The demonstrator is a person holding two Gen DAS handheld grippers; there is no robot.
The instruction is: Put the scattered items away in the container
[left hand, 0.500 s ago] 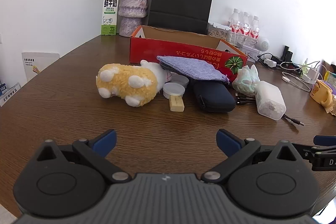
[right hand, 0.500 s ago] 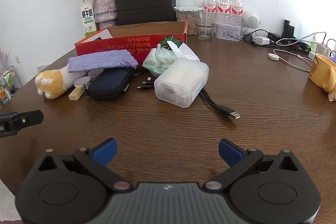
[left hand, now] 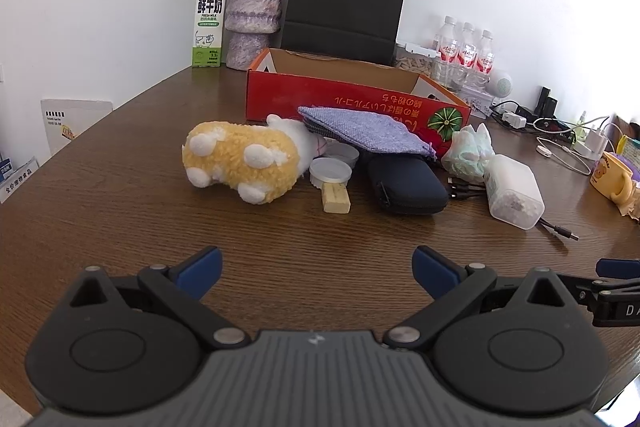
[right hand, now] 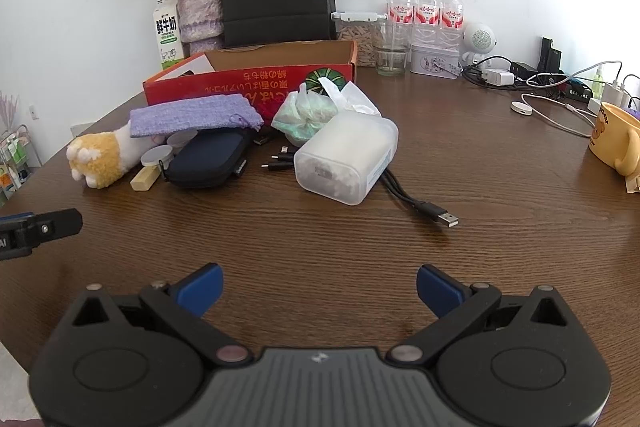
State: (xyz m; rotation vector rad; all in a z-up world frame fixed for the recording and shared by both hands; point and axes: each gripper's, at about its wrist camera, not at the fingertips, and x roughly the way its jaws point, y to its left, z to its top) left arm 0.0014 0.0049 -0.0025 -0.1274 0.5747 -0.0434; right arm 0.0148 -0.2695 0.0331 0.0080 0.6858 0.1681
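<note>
While both tools are hovering low over the wooden table point(left hand: 120, 195), nothing is yet being carried: the left gripper point(left hand: 316, 267) and the right gripper point(right hand: 320, 285) are each standing spread as wide as they go, with only bare wood showing between the blue pads. All the scattered things are lying in a cluster just in front of the red cardboard box point(left hand: 360, 99), which is sitting open-topped and, as far as its visible inside shows, empty. Against the box's front wall a purple knitted pouch point(left hand: 360, 129) is draping over a dark zip case point(left hand: 404, 183); to the left of the box's front a yellow and white plush toy point(left hand: 240, 163) is lying on its side, with two small round white lids point(left hand: 330, 171) and a pale yellow block point(left hand: 336, 199) just beside it. Toward the box's right corner a knotted plastic bag point(right hand: 308, 111) is resting, a frosted plastic tub point(right hand: 348, 159) is lying tipped over in front of it, and a black cable point(right hand: 420, 205) is trailing out from under the tub. Judging by this, the tidying is only starting, at the approach stage. Next, each gripper is needing to pick a near item, likely the plush on the left and the tub on the right, straddle it, close, and lift it over the box's front wall.
</note>
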